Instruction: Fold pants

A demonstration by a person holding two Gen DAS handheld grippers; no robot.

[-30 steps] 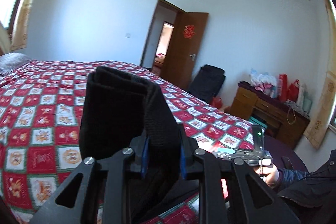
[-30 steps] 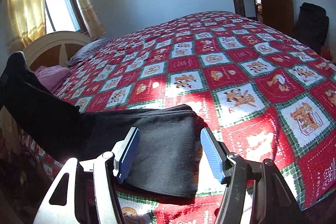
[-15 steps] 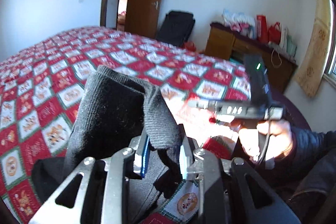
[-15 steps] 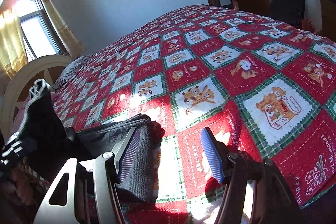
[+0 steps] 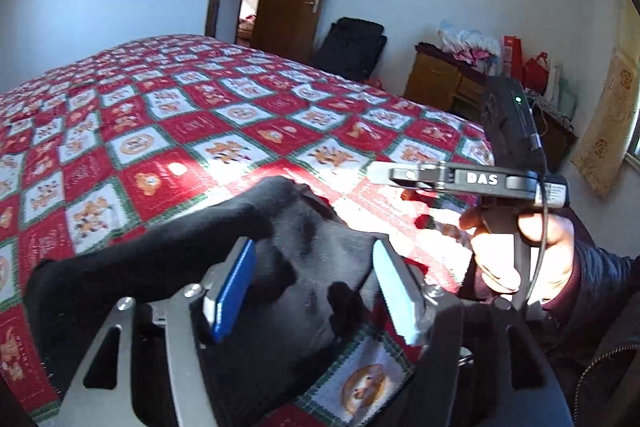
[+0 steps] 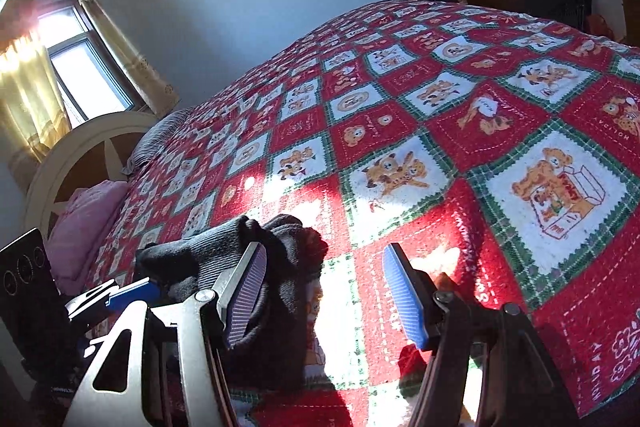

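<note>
Two views show the black pants bunched at the near edge of the bed.

From the left wrist, the left tool has just been opening: its blue pads now stand spread, with a rumpled hump of the pants lying slack between them and not pinched. The cloth slumps over the red, bear-patterned bedspread. Off to the right a hand holds the right tool side-on above the bed's corner; from here its spread cannot be told.

From the right wrist, the right tool is spread too. The pants touch the outer side of its left finger, and only sunlit bedspread lies between the pads, so it holds nothing. The left tool shows at the lower left against the cloth.

The fabric looks like a thick, soft knit: light, limp, not slippery, and likely to collapse into folds when let go. A good hold would probably be on a firm doubled edge, such as a waistband or hem, rather than the loose middle, one tool at each corner.
</note>
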